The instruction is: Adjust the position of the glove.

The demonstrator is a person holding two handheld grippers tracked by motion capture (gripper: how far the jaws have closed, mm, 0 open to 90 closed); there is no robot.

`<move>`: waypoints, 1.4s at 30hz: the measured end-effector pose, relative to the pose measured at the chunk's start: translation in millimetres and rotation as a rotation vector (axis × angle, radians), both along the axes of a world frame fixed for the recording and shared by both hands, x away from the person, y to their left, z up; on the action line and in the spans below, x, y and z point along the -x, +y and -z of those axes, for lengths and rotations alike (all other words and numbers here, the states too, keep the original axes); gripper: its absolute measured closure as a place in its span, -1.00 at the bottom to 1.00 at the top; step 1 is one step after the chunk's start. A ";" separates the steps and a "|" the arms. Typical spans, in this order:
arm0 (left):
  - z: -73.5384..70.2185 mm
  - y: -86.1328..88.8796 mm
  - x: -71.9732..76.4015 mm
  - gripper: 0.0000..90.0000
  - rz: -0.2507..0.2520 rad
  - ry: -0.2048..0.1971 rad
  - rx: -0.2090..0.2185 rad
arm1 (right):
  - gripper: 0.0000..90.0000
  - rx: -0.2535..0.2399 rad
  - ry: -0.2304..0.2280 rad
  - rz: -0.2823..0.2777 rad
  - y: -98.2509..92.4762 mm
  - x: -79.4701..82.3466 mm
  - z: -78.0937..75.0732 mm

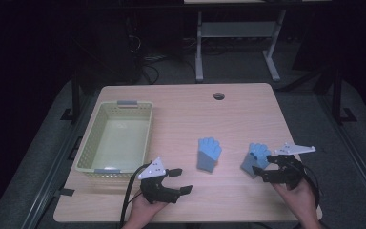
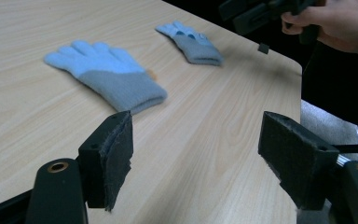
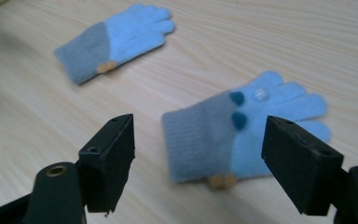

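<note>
Two knit gloves lie mid-table: one centre, one at right, near the wide-open right gripper. Left gripper also wide, nothing held. Gloves judged soft, light; best pinched at grey cuff.

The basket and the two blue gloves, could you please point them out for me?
Basket (image 1: 141, 108): high view, far rim.
Middle glove (image 1: 209, 151): high view, palm.
Right-hand glove (image 3: 205, 135): right gripper view, grey cuff.
</note>
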State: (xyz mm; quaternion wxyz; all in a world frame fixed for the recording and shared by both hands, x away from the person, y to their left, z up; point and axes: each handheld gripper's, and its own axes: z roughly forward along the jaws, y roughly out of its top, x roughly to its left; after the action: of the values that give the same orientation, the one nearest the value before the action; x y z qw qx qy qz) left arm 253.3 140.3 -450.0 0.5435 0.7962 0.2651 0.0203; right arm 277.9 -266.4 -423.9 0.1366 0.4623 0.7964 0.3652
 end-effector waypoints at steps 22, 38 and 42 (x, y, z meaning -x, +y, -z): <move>0.9 -1.1 -0.8 -0.43 0.003 0.022 0.026 | -0.10 0.108 0.161 0.031 4.6 -47.9 15.3; 2.1 -2.6 4.5 -0.43 0.008 0.024 0.024 | 0.17 0.167 0.137 0.044 8.6 -45.8 33.6; 2.3 -3.6 5.8 -0.42 0.004 0.029 0.027 | 0.33 0.163 0.127 0.037 11.3 -43.5 33.5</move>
State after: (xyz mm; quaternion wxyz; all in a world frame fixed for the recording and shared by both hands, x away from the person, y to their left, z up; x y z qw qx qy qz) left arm 247.6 136.7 -452.3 0.5504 0.7895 0.2715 0.0040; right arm 321.4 -255.1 -457.4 0.1297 0.4865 0.8218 0.2666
